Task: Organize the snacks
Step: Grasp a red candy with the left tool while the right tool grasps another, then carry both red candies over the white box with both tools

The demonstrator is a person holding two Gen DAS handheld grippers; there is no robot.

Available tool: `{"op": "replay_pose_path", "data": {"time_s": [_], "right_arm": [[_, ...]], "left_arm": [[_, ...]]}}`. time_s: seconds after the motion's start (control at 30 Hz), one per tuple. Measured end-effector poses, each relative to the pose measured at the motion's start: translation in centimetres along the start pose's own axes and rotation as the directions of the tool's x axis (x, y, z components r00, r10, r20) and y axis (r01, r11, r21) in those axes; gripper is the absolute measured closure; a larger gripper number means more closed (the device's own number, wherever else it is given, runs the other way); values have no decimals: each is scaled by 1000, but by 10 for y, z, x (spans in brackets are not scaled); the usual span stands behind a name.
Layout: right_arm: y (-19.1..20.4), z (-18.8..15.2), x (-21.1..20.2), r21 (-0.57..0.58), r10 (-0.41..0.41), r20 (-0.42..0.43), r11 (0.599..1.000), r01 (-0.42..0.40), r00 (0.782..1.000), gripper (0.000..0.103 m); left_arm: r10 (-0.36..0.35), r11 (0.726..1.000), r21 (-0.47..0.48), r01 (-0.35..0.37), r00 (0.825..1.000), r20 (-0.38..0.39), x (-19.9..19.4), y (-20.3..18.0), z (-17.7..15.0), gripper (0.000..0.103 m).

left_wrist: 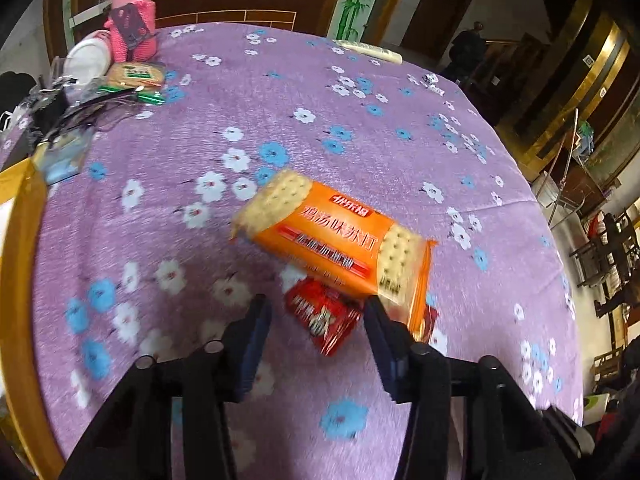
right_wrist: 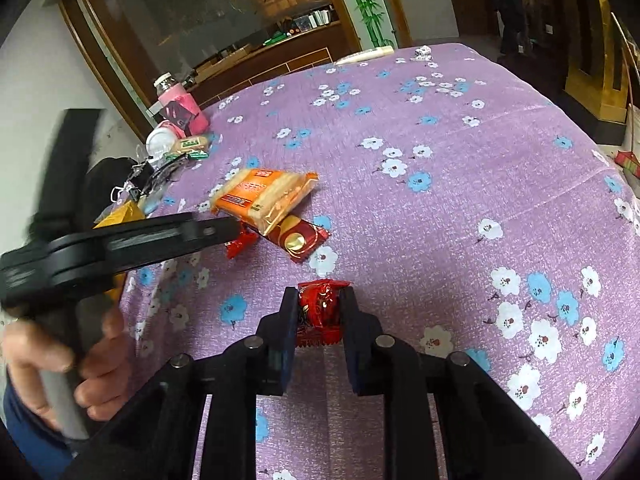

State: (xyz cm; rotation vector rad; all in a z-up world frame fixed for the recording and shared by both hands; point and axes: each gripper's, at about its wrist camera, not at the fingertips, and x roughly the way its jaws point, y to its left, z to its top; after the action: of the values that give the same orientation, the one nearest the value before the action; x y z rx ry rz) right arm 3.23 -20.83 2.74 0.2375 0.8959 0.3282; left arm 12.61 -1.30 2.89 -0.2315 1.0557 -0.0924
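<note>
At the far left of the desk [right_wrist: 460, 208] a pink-sleeved bottle [right_wrist: 176, 96], a white lid [right_wrist: 159, 141] and loose wrappers crowded the edge, likely a clutter to steer around. The left hand-held gripper [left_wrist: 316, 320] hung with jaws apart over a small red snack packet [left_wrist: 324, 316], nothing pinched. An orange cracker pack [left_wrist: 336, 240] lay partly over that packet and a dark red wrapper [right_wrist: 300, 236], hampering a clean pick. Rightward, the right hand-held gripper [right_wrist: 318, 312] was clamped on a red candy packet [right_wrist: 320, 308], apparently for sorting.
</note>
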Motion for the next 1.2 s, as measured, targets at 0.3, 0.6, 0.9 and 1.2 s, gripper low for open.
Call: {"op": "replay_pose_path", "data": {"time_s": [0.3, 0.6, 0.9, 1.2], "right_arm": [[1, 2, -2, -2, 19, 7, 1000, -19, 1000, 84], [3, 2, -3, -11, 20, 16, 1000, -20, 1000, 84], [9, 2, -5, -46, 17, 43, 999, -15, 999, 84], [23, -3, -7, -110, 9, 70, 994, -1, 998, 84]], "left_arm": [[47, 996, 80, -51, 998, 51, 0, -4, -18, 75], [6, 996, 84, -10, 998, 58, -23, 10, -54, 78], [-57, 993, 106, 46, 993, 104, -57, 19, -84, 78], [-83, 994, 87, 69, 983, 165, -87, 41, -91, 78]]}}
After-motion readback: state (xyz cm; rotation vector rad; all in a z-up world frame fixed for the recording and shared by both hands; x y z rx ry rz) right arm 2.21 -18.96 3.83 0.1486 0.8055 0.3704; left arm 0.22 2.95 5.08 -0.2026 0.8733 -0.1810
